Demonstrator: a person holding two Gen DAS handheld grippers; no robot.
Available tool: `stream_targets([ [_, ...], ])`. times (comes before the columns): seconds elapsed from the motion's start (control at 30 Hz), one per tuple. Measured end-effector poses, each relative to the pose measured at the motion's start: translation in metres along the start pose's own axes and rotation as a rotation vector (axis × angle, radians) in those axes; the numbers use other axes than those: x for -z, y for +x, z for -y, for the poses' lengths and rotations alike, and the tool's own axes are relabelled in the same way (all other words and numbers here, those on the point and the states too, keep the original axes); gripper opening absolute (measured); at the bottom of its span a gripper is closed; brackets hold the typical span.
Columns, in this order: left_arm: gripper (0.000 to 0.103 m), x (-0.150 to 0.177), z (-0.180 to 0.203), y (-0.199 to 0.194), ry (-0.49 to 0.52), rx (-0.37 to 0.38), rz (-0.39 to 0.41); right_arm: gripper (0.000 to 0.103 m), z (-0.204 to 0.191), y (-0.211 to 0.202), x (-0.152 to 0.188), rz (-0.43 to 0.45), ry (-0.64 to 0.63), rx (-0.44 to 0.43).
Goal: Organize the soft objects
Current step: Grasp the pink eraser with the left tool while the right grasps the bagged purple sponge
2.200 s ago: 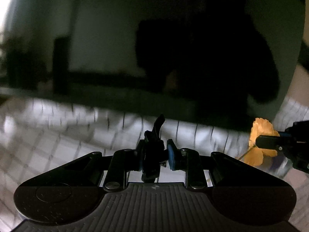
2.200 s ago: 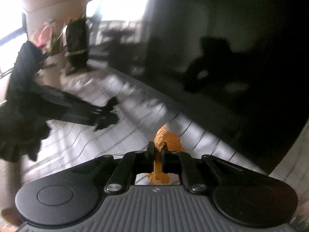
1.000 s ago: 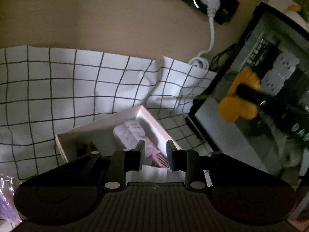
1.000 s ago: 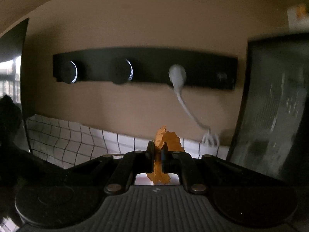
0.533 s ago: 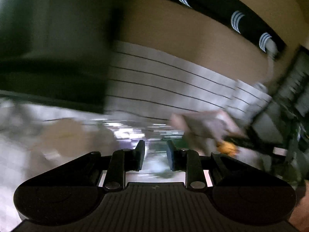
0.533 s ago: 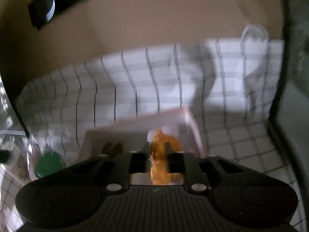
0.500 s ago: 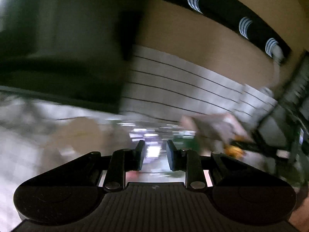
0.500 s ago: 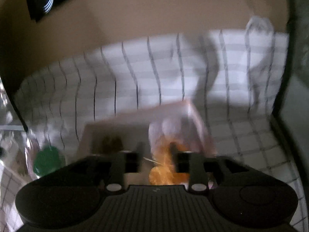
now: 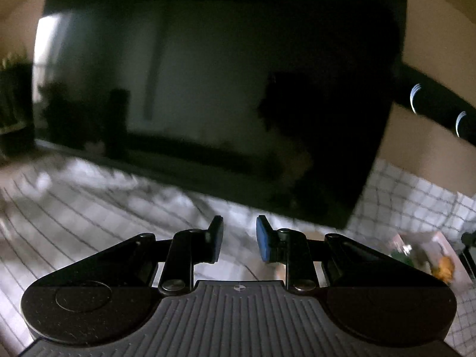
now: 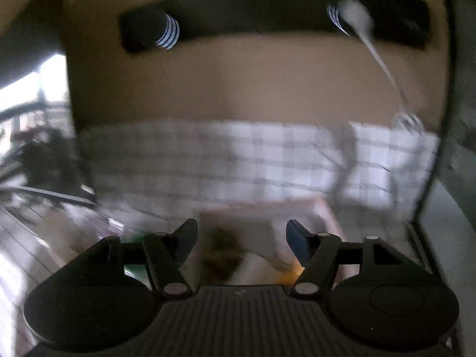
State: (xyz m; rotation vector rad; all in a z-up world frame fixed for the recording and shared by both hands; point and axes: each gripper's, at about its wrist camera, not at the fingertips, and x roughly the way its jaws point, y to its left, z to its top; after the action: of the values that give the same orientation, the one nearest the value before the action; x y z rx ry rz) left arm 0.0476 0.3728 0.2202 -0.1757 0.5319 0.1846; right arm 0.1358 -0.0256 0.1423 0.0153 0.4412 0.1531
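A monitor (image 9: 208, 89) stands at the back of the worktop (image 9: 89, 214), on the checked cloth (image 10: 208, 154). To its right a box (image 9: 443, 244) lies on the cloth. Behind both, a socket strip (image 10: 267, 9) runs along the wall.

— What's in front of my left gripper (image 9: 237, 239)?

— I see bare checked cloth (image 9: 74, 223) below it, then the dark screen (image 9: 208, 89) standing across the way like a wall.

— And my right gripper (image 10: 241, 242)?

— I have its jaws spread, nothing between them. The pink box (image 10: 324, 211) sits just below, open-topped. Behind it the wall (image 10: 238, 77); a dark panel (image 10: 458, 178) closes off the right.
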Motion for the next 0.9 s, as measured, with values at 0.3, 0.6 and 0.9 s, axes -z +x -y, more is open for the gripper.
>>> stream_targets([
  [0.3,0.027,-0.007,-0.021,-0.006,0.06,0.08,-0.034,0.056,-0.13,0.019,0.026,-0.076,-0.37,-0.235],
  [0.6,0.027,0.077,0.031,0.042,0.07,0.364,-0.246,0.064,-0.164,0.065,-0.02,-0.281,-0.759,-0.344],
  [0.9,0.027,0.12,0.101,0.081,0.176,0.445,-0.329,0.065,-0.165,0.182,-0.052,-0.675,-0.674,-0.423],
])
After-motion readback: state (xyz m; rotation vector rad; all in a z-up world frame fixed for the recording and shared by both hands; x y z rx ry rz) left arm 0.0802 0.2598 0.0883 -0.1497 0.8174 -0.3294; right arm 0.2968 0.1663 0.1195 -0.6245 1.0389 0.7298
